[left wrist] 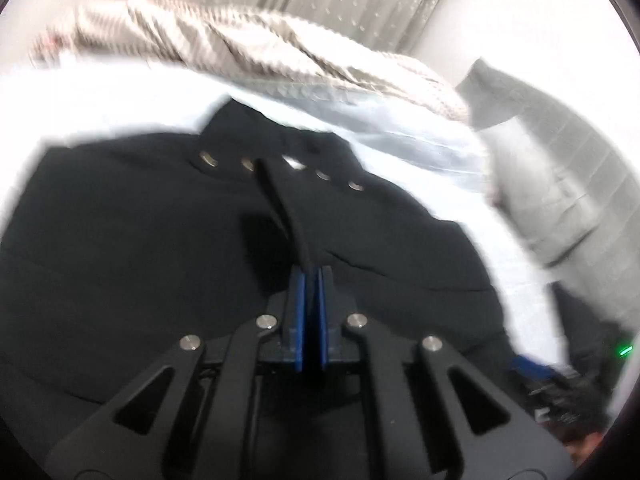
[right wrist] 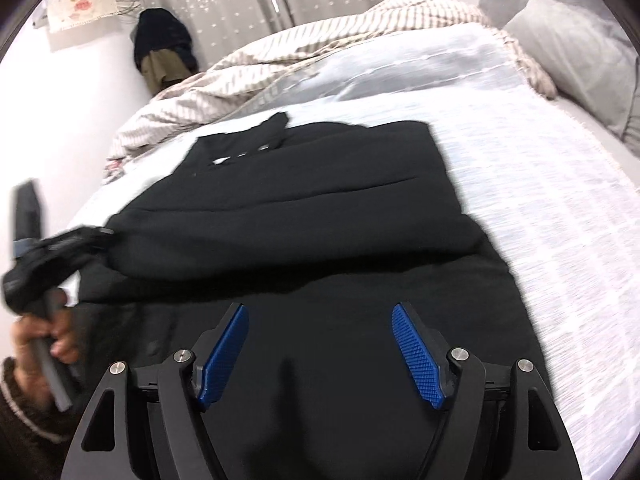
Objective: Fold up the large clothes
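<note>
A big black garment [right wrist: 304,216] is spread on the white bed cover [right wrist: 520,200], with one side already folded over the middle, and a striped blanket [right wrist: 248,80] is bunched up behind it. The left gripper [left wrist: 311,276] is squeezed shut on a thin raised fold of the black cloth, just below a row of shiny round snaps [left wrist: 292,162]. The right gripper [right wrist: 320,316] is held wide open over the near part of the garment, and nothing is held between its blue pads [right wrist: 416,356].
</note>
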The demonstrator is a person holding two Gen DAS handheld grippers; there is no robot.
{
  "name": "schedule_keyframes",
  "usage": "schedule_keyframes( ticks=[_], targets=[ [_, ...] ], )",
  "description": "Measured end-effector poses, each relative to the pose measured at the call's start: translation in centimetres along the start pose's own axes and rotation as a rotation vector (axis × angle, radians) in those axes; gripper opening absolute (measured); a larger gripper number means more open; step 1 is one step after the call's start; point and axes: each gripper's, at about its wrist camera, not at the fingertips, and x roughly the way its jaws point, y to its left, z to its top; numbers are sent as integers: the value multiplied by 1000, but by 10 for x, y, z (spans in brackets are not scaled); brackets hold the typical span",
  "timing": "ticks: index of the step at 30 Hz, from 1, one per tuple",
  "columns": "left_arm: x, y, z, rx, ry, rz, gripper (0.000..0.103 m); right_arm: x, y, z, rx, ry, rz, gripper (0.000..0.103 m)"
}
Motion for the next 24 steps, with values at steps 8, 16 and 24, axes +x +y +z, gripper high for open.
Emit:
schedule_keyframes(
  ticks=[8, 16, 24],
  targets=[
    [-6, 0, -18, 58, -50, 78, 58, 3, -27, 7, 32, -35, -99, 76],
    [7, 20, -33, 50, 94, 64, 59, 25, -66, -8, 75, 39, -105, 76],
    [-70, 23, -47, 140, 193, 81, 86, -32, -73, -11, 68, 42, -113, 76]
  ],
)
